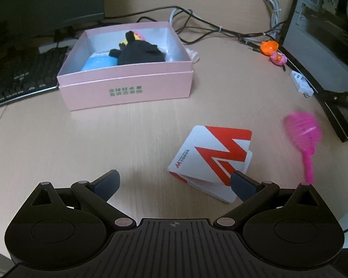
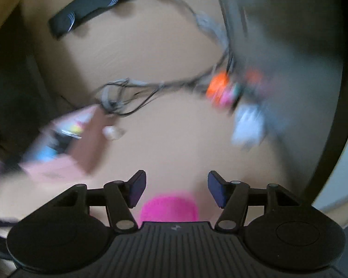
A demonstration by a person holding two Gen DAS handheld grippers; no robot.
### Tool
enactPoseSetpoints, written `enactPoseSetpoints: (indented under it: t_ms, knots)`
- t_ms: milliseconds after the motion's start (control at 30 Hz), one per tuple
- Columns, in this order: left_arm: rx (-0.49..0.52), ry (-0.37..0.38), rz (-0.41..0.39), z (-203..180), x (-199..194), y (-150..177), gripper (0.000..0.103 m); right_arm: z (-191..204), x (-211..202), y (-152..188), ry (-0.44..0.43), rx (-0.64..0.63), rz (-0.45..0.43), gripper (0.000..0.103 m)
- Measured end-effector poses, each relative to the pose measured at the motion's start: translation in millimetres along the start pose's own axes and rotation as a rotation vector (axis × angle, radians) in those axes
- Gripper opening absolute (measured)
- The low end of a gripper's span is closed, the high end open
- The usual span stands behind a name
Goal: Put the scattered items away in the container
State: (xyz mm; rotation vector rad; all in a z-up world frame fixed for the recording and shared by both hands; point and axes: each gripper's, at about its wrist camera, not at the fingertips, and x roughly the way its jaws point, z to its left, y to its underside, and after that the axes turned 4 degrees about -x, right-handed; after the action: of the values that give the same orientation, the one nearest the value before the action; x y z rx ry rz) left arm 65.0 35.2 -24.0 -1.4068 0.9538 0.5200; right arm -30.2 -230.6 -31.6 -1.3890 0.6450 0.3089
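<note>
My left claw (image 1: 174, 185) gapes wide and empty, red-white booklet (image 1: 211, 159) by its right finger, pink box (image 1: 127, 88) ahead; my right claw (image 2: 176, 188) hangs open above a blurred pink brush (image 2: 169, 208)

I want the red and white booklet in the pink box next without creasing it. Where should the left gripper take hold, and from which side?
Probably the lifted near corner of the red and white booklet, where the cover curls up off the desk and leaves a gap. The left gripper is open, its right finger already at that corner, so come in low from the near side and pinch there.
</note>
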Motion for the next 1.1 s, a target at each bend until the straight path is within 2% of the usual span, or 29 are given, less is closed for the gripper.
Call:
enactPoseSetpoints:
  t_ms: [33, 67, 133, 267, 400, 633, 833, 967, 1100]
  knots:
    - [0.004, -0.001, -0.002, -1.0, 0.3, -0.4, 0.103, 12.6, 4.5, -1.5, 0.087, -0.108, -0.023, 0.051]
    - [0.009, -0.003, -0.005, -2.3, 0.1, -0.7, 0.103, 21.9, 14.1, -4.2, 0.159, -0.198, -0.032, 0.036]
    - [0.015, -0.008, -0.008, -4.2, -0.5, -0.8, 0.103, 31.2, 40.8, -9.6, 0.258, -0.301, -0.022, 0.027]
    - [0.005, -0.030, -0.011, -2.2, -2.9, -1.0, 0.103, 23.8, 91.1, -20.4, 0.377, -0.380, 0.018, 0.027]
    - [-0.034, -0.054, 0.000, 4.9, -2.9, -0.6, 0.103, 9.1, 129.7, -33.4, 0.420, -0.397, 0.054, 0.027]
    - [-0.071, -0.086, 0.018, 10.7, -3.5, 3.7, 0.103, -13.4, 166.1, -44.1, 0.410, -0.295, 0.123, 0.025]
    - [-0.074, -0.086, 0.024, 10.3, -5.3, 7.0, 0.103, -21.4, 148.9, -32.5, 0.327, -0.164, 0.157, 0.021]
    - [-0.052, -0.070, 0.022, 6.0, -6.8, 9.4, 0.103, -18.9, 118.4, -22.5, 0.174, -0.038, 0.155, 0.021]
    - [-0.036, -0.053, 0.018, 1.1, -9.0, 11.7, 0.103, -0.9, 88.6, -3.9, 0.019, -0.028, 0.158, 0.021]
